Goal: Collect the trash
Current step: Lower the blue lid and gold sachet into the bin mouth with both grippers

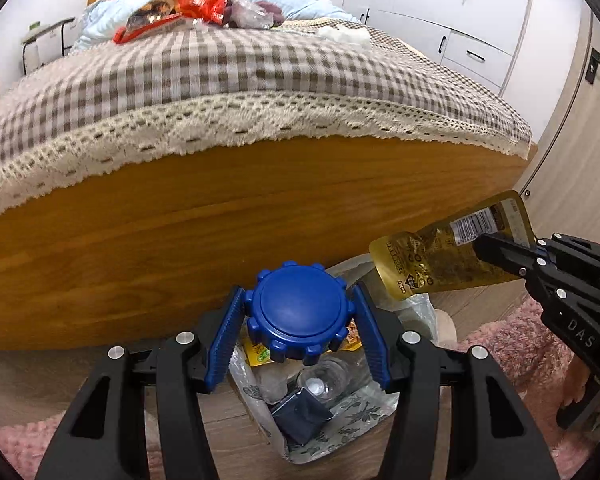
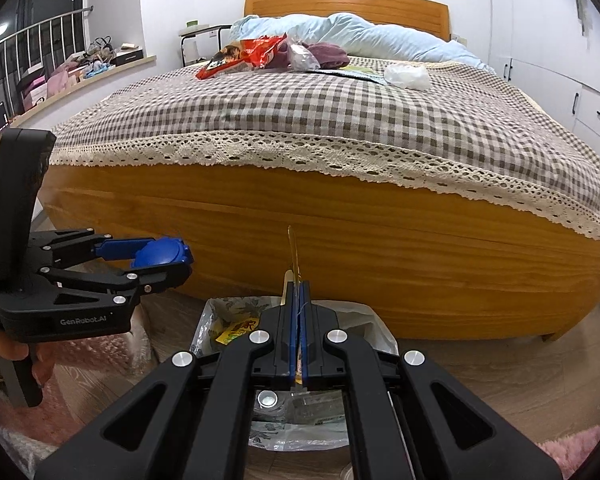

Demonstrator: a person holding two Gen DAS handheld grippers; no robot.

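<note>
My left gripper (image 1: pixel 300 316) is shut on a round blue ridged lid (image 1: pixel 300 314), held over an open plastic trash bag (image 1: pixel 332 436) on the floor at the foot of the bed. In the right wrist view the left gripper (image 2: pixel 160 258) shows at the left with the blue lid (image 2: pixel 160 254) between its pads. My right gripper (image 2: pixel 298 292) is shut on a flat gold foil wrapper (image 2: pixel 293 256), seen edge-on above the trash bag (image 2: pixel 216 320). From the left wrist view the gold wrapper (image 1: pixel 432 260) hangs just right of the bag, pinched by the right gripper (image 1: pixel 488 248).
The wooden bed frame (image 1: pixel 220 240) stands right behind the bag. On the checked cover (image 2: pixel 340 120) lie a red snack bag (image 2: pixel 248 56), a clear wrapper (image 2: pixel 304 58) and a white crumpled bag (image 2: pixel 406 74). Pink rug (image 1: pixel 520 344) lies at the right; white cupboards (image 2: pixel 560 60) stand beyond.
</note>
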